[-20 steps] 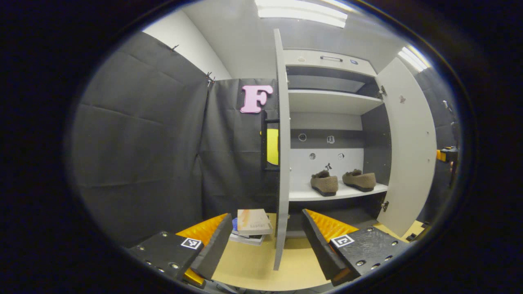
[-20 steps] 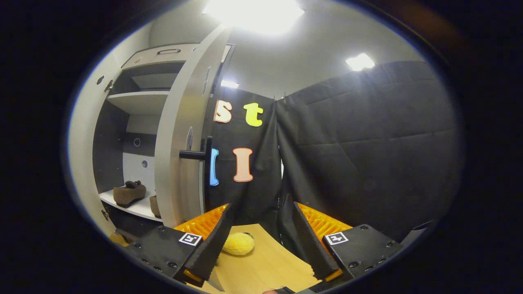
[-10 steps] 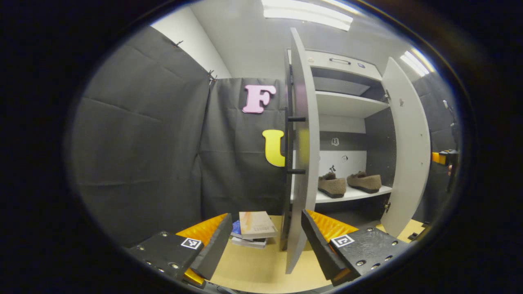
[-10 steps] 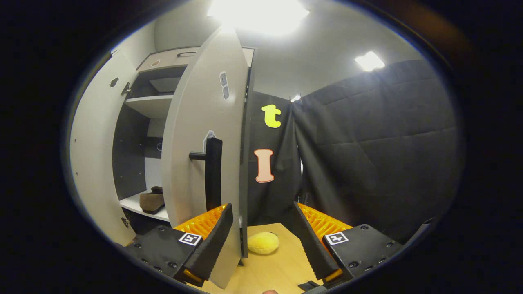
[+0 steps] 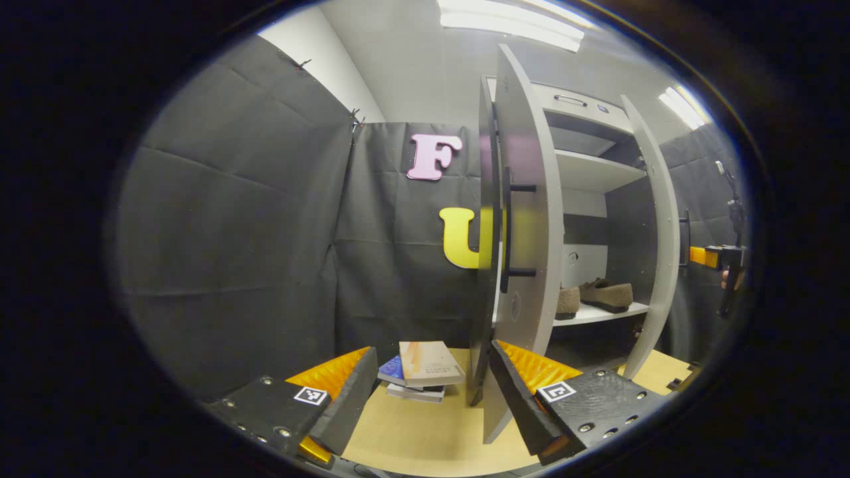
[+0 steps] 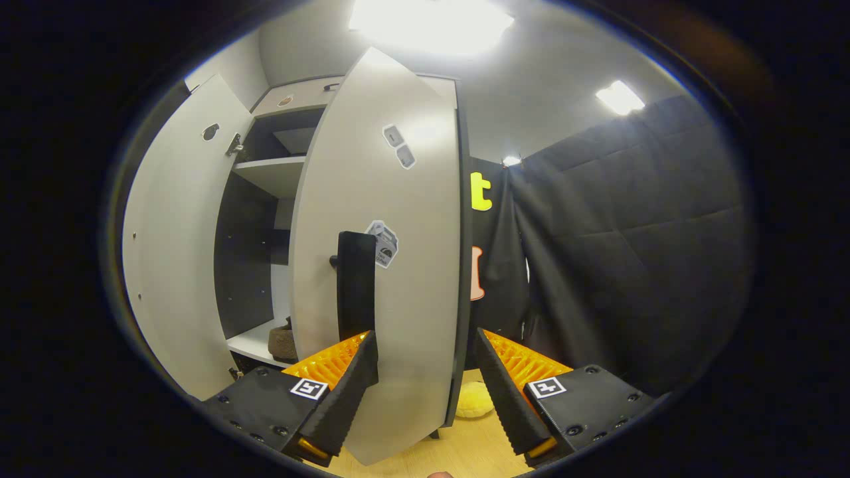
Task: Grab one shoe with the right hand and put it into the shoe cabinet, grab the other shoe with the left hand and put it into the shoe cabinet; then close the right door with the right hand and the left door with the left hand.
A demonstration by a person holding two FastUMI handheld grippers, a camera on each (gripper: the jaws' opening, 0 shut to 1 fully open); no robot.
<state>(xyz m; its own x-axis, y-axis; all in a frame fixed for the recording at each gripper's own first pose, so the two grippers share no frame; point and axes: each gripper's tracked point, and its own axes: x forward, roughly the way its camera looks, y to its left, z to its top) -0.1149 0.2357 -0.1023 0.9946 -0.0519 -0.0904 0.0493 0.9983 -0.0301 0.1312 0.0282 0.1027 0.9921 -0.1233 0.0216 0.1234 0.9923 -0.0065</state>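
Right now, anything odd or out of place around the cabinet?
Nothing damaged or spilled. Both doors, left and right, stand ajar, shoes inside. A yellow plush lies on the floor; books are stacked unevenly.

Both cabinet doors have swung further toward closed: the left door (image 5: 524, 219) now hides part of one shoe (image 5: 566, 302), and the right door (image 6: 392, 265) covers more of the shelves.
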